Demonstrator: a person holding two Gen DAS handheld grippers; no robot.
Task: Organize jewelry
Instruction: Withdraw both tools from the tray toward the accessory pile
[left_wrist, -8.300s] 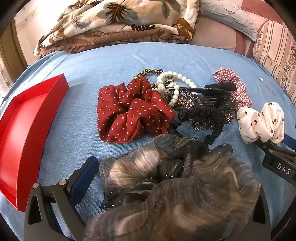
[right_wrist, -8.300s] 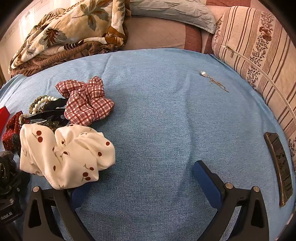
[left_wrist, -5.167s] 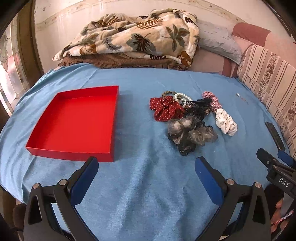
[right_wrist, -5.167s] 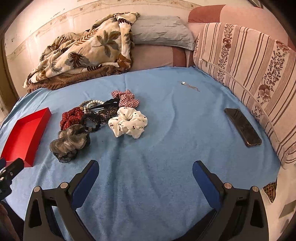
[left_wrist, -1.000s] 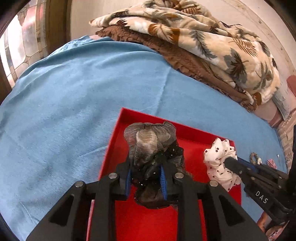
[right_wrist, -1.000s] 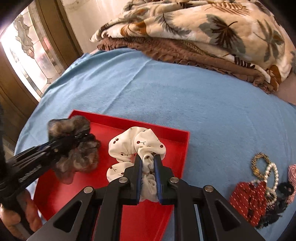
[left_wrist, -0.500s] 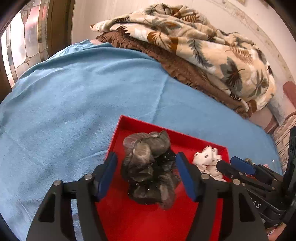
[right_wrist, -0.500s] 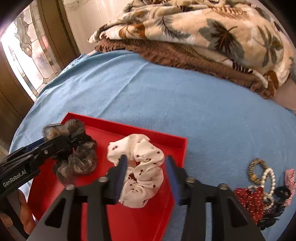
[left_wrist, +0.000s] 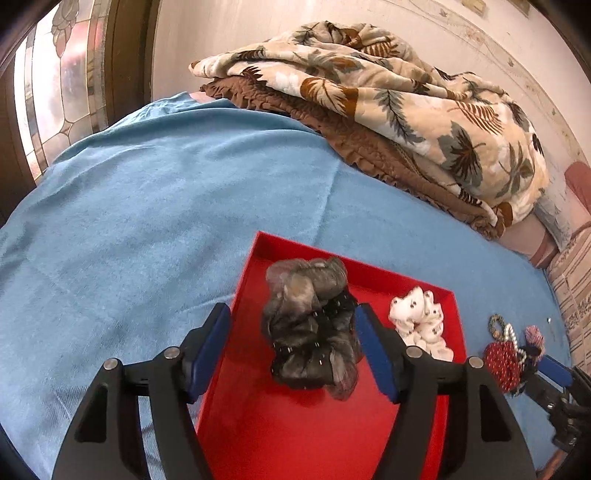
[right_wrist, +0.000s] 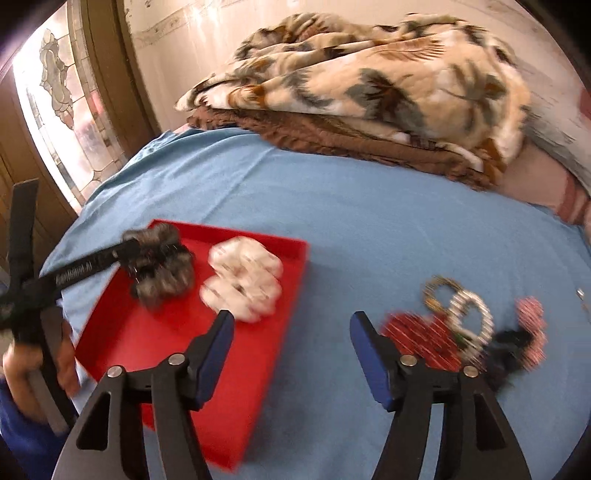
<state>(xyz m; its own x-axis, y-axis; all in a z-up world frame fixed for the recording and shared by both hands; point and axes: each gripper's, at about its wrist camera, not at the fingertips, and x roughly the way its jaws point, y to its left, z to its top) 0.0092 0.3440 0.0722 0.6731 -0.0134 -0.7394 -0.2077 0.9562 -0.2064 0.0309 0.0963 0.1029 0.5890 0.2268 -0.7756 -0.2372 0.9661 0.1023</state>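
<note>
Two scrunchies are seen in the one red tray (left_wrist: 255, 258): a grey scrunchie (left_wrist: 310, 325) between the wide-open, empty left gripper (left_wrist: 293, 350) fingers, and a white scrunchie (left_wrist: 421, 325) at its 3 o'clock. The right gripper (right_wrist: 291, 354) is spread wide, holding nothing. A jewelry pile (right_wrist: 461, 328) lies on the blue bed (left_wrist: 147, 206).

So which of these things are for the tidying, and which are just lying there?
For the tidying:
red tray
grey scrunchie, in the tray
white scrunchie, in the tray
red dotted scrunchie, on the bed
pearl bracelet
checked scrunchie

Just lying there:
leaf blanket
blue sheet
</note>
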